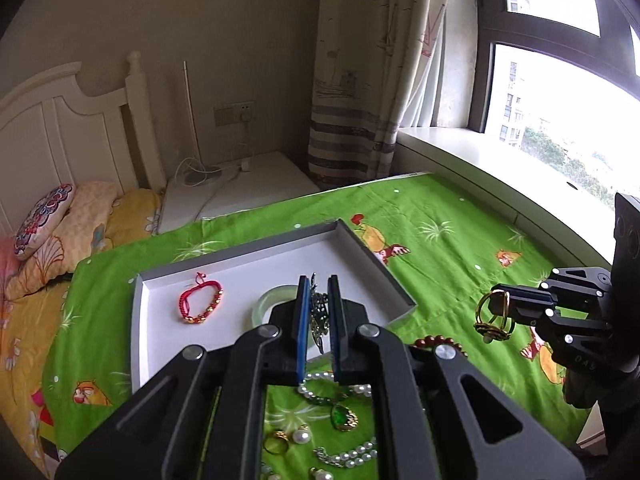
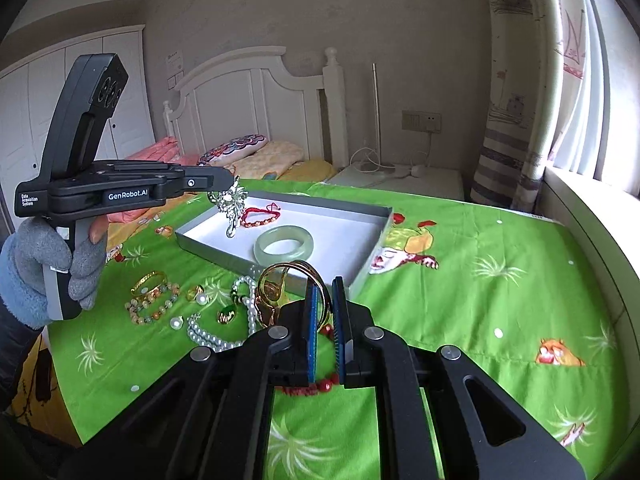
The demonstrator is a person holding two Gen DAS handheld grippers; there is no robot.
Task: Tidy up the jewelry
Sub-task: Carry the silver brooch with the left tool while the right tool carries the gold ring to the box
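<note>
Over the green cartoon-print cloth (image 2: pixel 480 280) on the bed, the left gripper (image 1: pixel 319 308) has its blue pads clamped on a silvery brooch-like ornament (image 2: pixel 231 206), which dangles clear above the shallow white tray (image 2: pixel 360 240). A gloved hand (image 2: pixel 44 268) grips that tool's handle. The right gripper (image 2: pixel 325 312) is pinched narrow on a set of gold bangles (image 2: pixel 280 284), holding them lifted just short of the tray's near wall. Inside the tray lie a red cord bracelet with gold beads (image 1: pixel 199 300) toward the far side and a pale jade bangle (image 2: pixel 285 246) nearer the front, a little apart from each other. On the cloth in front of the tray the rest of the jewelry is scattered: white pearl strands (image 2: pixel 212 332), a green pendant (image 2: pixel 226 314), a gold cuff (image 2: pixel 150 282) touching a mixed stone bead bracelet (image 2: pixel 150 308), and a red bead bracelet (image 2: pixel 320 386) under the right gripper.
</note>
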